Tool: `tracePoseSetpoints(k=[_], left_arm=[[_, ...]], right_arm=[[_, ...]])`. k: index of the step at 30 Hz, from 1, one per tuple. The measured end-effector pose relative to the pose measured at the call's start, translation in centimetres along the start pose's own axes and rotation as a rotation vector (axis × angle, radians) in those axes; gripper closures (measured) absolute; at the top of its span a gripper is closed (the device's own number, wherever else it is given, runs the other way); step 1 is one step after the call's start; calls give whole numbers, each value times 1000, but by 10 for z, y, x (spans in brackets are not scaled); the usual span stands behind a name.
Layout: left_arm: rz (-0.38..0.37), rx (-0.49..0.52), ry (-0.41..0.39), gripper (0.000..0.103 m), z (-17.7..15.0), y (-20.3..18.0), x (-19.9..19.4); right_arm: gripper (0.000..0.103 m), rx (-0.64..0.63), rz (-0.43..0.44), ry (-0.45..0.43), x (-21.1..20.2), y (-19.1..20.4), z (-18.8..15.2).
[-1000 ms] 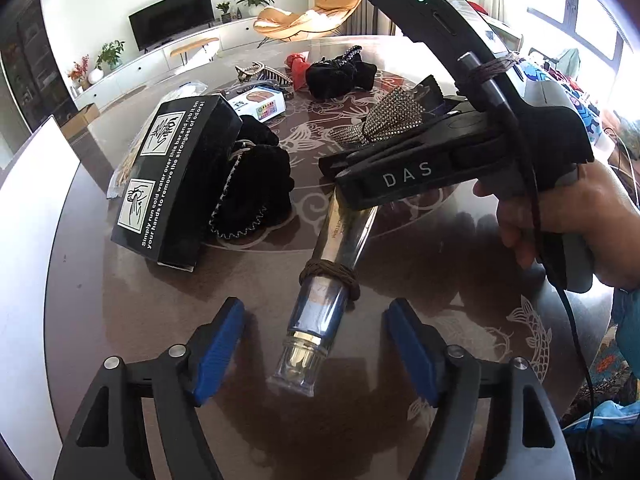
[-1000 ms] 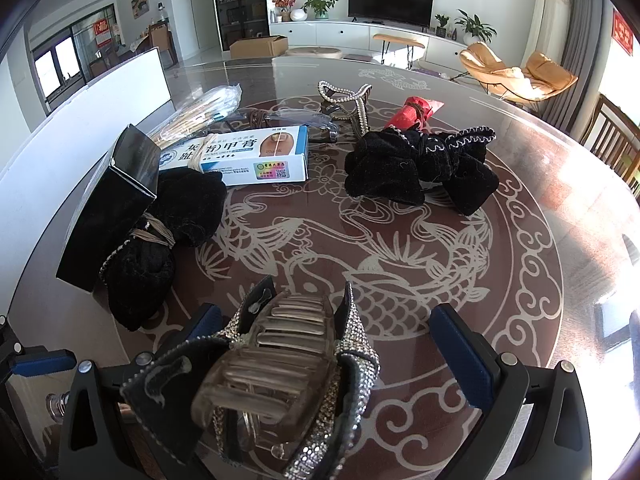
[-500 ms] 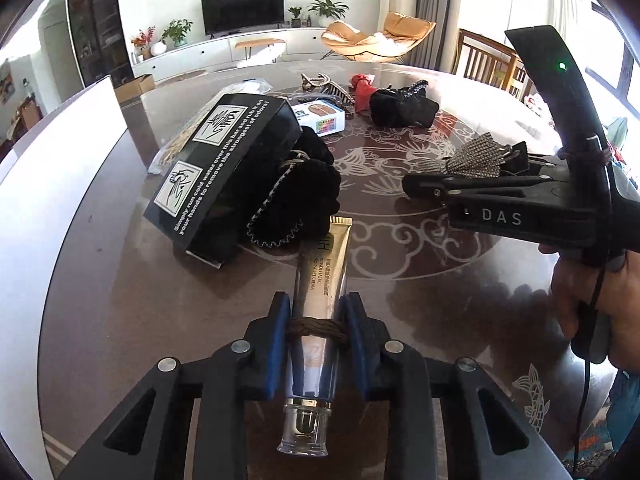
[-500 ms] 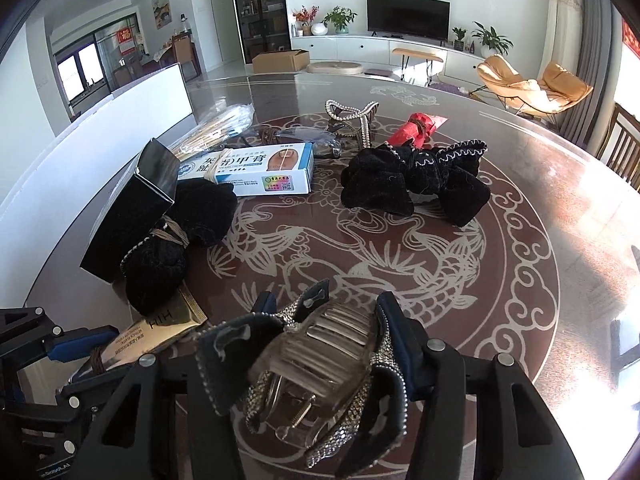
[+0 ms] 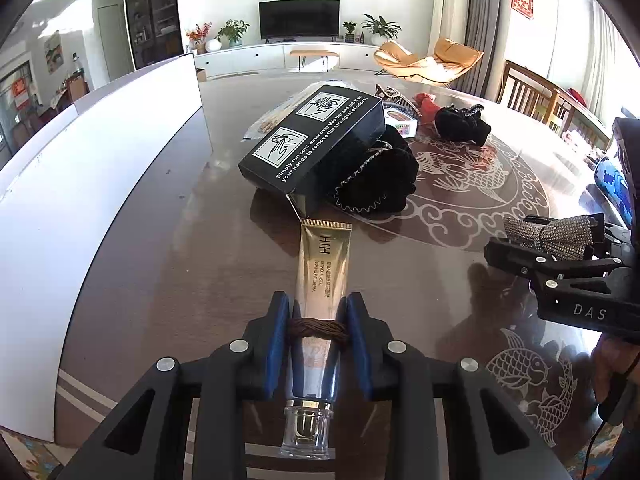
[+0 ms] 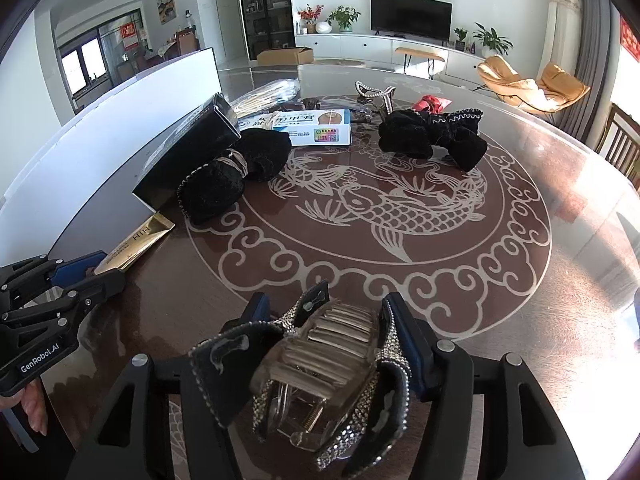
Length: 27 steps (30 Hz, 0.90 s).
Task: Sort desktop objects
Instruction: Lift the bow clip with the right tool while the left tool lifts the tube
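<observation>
**Both tongs loaded, nowhere yet to sort**

Our left tongs (image 5: 319,334) were clenched on the gold cream tube (image 5: 323,272) at lower centre, its crimped end near the black box (image 5: 312,140). The right tongs (image 6: 334,336), which had just been widening, gripped the rhinestone hair claw (image 6: 320,364). We judged it best to lift the tube level, gripping above its braided band (image 5: 318,329). The surface (image 6: 560,300) beneath the tongs stayed hidden, and any sorting destination lay out of frame.

We're seeing a round dark table (image 6: 520,280) with a fish pattern; far on it lie a black box (image 6: 188,152), black velvet bows (image 6: 432,136), a white-blue carton (image 6: 316,126).
</observation>
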<state>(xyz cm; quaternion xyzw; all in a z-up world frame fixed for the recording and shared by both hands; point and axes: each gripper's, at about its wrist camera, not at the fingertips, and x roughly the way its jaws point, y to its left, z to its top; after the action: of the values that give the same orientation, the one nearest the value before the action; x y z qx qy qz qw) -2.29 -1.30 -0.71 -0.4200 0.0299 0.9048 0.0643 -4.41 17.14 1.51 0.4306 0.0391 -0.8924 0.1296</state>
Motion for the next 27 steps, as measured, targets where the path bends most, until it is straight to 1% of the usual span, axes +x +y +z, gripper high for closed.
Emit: tracePoseSetpoints(k=[1,2,3,4,5,6,8,9,10,11,12,15,27], left_arm=[[8,6,-1,69,0,-1,0],[23,7,0,55,-1,0,0],[32,-7,3,36,-2,2,1],[29,-28,8,29,-3,6,3],[29,-41,6,26,-2,8,2],[28,-51,9,26,-1,10,3],[45,-36,14,26,-1,9,5],[47,-31,16,24,-1,9,5],[44,-31,18,23,-1,9,5],[44,-29,22,19,-1,9,6],[40,-30,30,12,0,9,7],[22,-11,58,0,1,7,11],[8,0,62,0,1,8,10]], right_arm=[[18,-1,0,5,0,2,-1],[11,-6,-11,18,2,4,-2],[8,-9,-20,29,4,4,-2],[8,-10,-21,33,3,5,-3],[7,-13,-23,34,3,5,-3],[7,-16,-24,36,3,5,-4],[3,-27,-35,44,5,7,-4],[0,-27,-39,49,6,7,-4],[0,-23,-35,50,6,6,-5],[0,-22,-35,50,6,6,-5],[0,-22,-36,50,5,6,-5],[0,-22,-35,50,5,6,-5],[0,-22,-35,50,5,6,-5]])
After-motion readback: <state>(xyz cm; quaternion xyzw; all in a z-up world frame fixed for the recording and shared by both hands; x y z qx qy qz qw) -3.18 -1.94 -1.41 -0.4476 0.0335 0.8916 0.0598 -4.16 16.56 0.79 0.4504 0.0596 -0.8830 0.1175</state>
